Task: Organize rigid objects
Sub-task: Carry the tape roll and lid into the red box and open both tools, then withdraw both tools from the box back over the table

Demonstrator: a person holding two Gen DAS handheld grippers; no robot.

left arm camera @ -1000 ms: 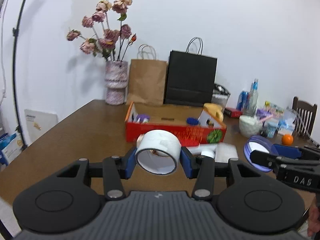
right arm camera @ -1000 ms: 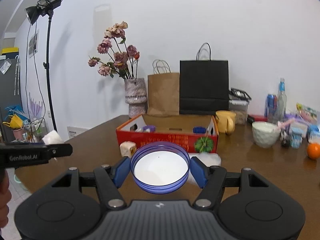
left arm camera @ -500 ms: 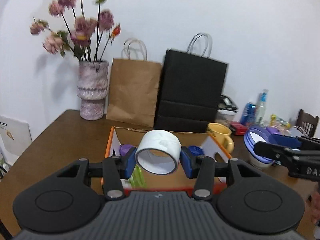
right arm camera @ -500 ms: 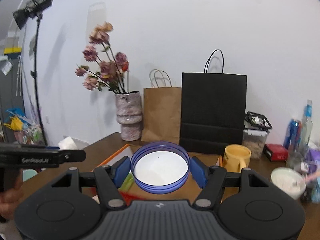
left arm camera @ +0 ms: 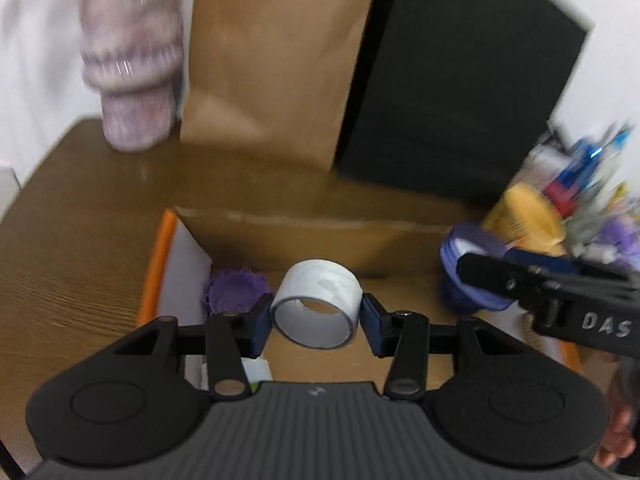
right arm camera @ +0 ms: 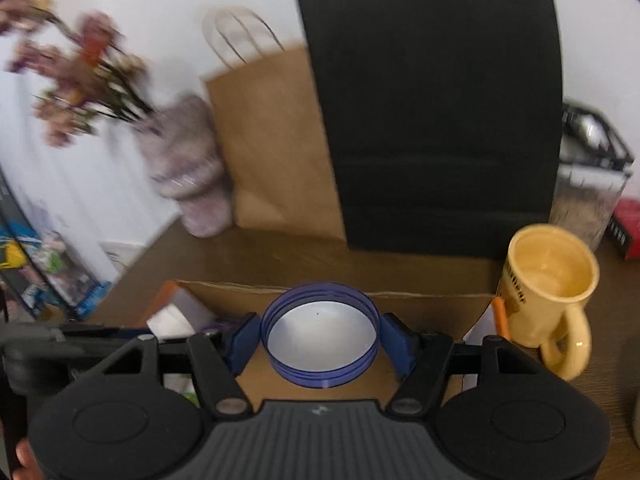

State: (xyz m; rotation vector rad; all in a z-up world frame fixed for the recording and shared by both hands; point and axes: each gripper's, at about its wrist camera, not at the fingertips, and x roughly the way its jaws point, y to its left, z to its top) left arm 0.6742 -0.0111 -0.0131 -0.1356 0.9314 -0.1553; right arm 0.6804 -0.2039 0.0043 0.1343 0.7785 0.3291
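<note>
My left tongs [left arm camera: 316, 322] are clamped on the roll of tape [left arm camera: 316, 304], one blue pad against each side of its rim, so the roll's open core points forward and back toward me rather than up. My right tongs [right arm camera: 319, 344] grip the blue-rimmed lid [right arm camera: 320, 338] the same way, pinched across its width, white face turned toward the camera.

Both loads hang above the open cardboard box [left arm camera: 320, 236], which sits toward the back of the worktop [left arm camera: 72, 240] in front of the brown paper bag [left arm camera: 276, 52] and the black bag [left arm camera: 460, 80]. The tape is over the box's left half, just beside the purple piece [left arm camera: 234, 292] lying in the left corner. The lid is over the right half, near the right wall, with the yellow mug [right arm camera: 548, 292] standing just outside it.

What matters next, I judge, is that bare cardboard floor lies straight below and slightly ahead of each pair of tongs. The left pair seems nearer the floor, so the tape should go down first, kept clear of the purple piece. Released as it lies, the roll may land on its curved side and roll.
</note>
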